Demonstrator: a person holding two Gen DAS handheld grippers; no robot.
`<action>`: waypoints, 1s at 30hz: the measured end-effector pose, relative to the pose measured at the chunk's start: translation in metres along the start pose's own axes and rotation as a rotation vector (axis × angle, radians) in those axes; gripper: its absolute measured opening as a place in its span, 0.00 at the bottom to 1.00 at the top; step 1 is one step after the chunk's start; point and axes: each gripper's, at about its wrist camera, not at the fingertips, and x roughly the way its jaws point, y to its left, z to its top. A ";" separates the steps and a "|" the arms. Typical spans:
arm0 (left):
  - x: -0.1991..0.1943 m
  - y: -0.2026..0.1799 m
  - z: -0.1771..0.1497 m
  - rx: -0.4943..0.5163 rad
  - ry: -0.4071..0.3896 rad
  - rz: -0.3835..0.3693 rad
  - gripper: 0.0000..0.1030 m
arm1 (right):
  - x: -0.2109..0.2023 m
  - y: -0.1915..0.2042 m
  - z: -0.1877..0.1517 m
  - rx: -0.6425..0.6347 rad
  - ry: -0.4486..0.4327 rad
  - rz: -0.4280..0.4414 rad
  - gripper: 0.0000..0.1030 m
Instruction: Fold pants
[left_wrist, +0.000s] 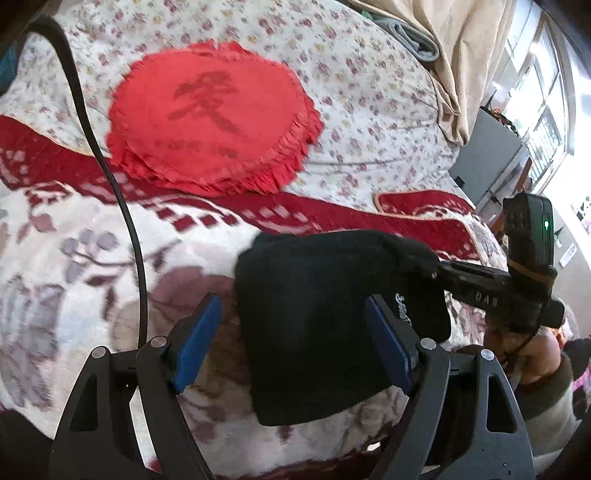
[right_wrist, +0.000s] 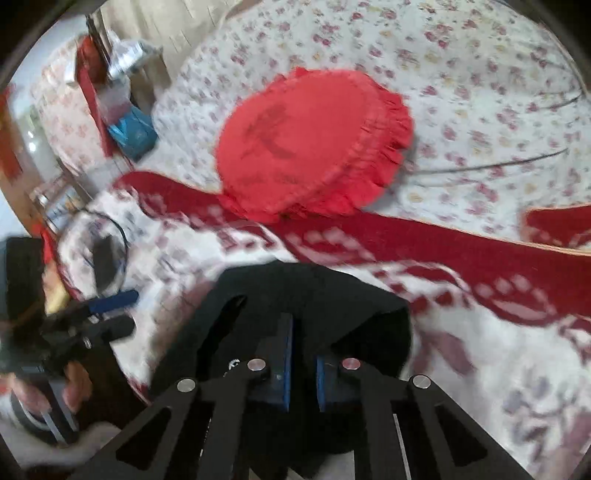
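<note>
From my left wrist view, my left gripper (left_wrist: 291, 343) gapes, released, over soft, light black pants (left_wrist: 332, 317) folded small on the bed (left_wrist: 74, 229); from the right wrist, my right gripper (right_wrist: 303, 365) pinches their edge, a good hold.

The folded pants (left_wrist: 325, 314) lie on the near blanket (left_wrist: 74, 258). The round cushion (left_wrist: 210, 114) sits farther off on the bedspread (left_wrist: 369, 92). A cable (left_wrist: 110, 177) crosses the blanket at left.
</note>
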 end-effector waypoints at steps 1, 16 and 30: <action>0.012 -0.004 -0.007 0.007 0.039 -0.005 0.78 | 0.005 -0.008 -0.009 0.008 0.035 -0.029 0.09; 0.056 0.003 -0.028 -0.033 0.194 0.019 0.78 | 0.033 0.028 0.062 -0.132 -0.002 0.058 0.49; 0.072 0.005 -0.039 -0.038 0.225 -0.021 0.79 | 0.102 0.063 0.062 -0.353 0.211 0.089 0.32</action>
